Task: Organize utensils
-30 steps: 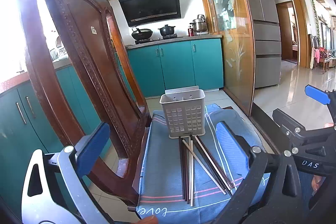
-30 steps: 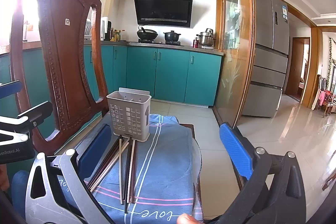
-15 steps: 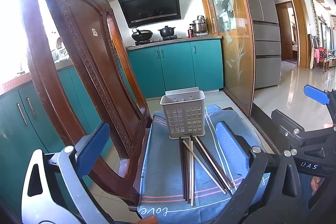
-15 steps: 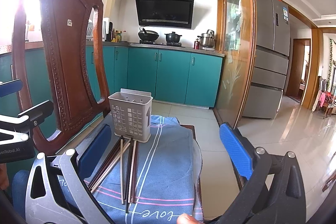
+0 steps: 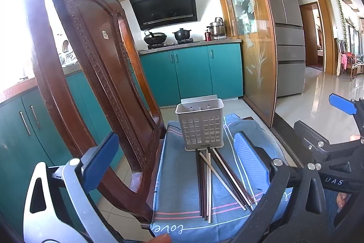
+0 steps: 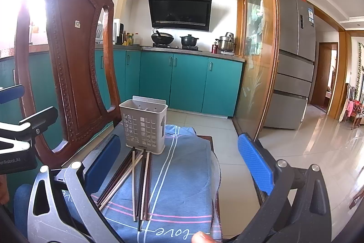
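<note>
Grey plastic, pierced with square holes, the caddy (image 5: 200, 126) stands upright on the blue cloth (image 5: 179, 177), and from what we see over its rim it holds nothing; how its inside is divided we cannot tell. We see the chopsticks (image 5: 207, 183) lying loose on the cloth just in front of it, dark ones and pale ones crossing, their far ends touching or nearly touching its base. Our left gripper (image 5: 175, 156) hangs wide open over the cloth and grips nothing; our right gripper (image 6: 179, 163) is spread just as wide, also empty, with the chopsticks near its left finger. We cannot count the sticks, since they overlap. A fingertip (image 6: 200, 237) shows at the bottom edge of the right view, cut off. The cloth, with pink and white stripes and the word "love", covers the seat of a carved wooden chair (image 5: 91, 74). Beyond it we see teal cabinets (image 6: 188, 83), a black hood (image 6: 179, 8) above pots, a steel fridge (image 6: 293, 60) and a glossy tiled floor (image 6: 318, 147).
</note>
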Demonstrator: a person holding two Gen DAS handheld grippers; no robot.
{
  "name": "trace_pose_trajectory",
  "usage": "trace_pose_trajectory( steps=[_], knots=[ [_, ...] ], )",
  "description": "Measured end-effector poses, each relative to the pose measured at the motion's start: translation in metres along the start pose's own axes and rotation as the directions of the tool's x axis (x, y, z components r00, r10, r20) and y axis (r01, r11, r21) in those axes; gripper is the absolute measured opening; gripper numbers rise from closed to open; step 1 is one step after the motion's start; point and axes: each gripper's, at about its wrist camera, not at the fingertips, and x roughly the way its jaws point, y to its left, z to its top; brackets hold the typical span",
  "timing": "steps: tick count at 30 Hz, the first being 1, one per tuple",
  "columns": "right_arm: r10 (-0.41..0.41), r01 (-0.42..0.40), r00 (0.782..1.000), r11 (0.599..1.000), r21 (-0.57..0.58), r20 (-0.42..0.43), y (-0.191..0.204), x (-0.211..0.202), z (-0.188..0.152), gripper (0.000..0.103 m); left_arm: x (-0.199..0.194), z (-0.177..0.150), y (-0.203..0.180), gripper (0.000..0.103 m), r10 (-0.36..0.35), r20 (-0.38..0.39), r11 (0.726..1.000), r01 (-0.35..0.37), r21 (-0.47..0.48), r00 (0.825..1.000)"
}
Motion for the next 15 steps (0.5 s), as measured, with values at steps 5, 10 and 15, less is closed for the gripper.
trace_pose_trajectory(
  steps=[5,10,15],
  knots=[
    [0.002,-0.002,1.000,1.000,-0.002,0.001,0.0019,0.0010,0.0006,0.101,-0.0003,0.0006,-0.0018,0.100,0.000,0.006,1.000,0.000,0.002,1.000],
    [0.003,-0.003,1.000,1.000,-0.002,0.001,0.0022,0.0011,0.0007,0.100,-0.0004,-0.0002,-0.0023,0.100,-0.002,0.006,1.000,0.002,0.004,1.000],
    [0.004,-0.004,1.000,1.000,-0.004,-0.001,0.0025,0.0023,0.0002,0.101,-0.0005,-0.0007,-0.0026,0.100,-0.003,0.005,1.000,0.003,0.004,1.000]
  ],
)
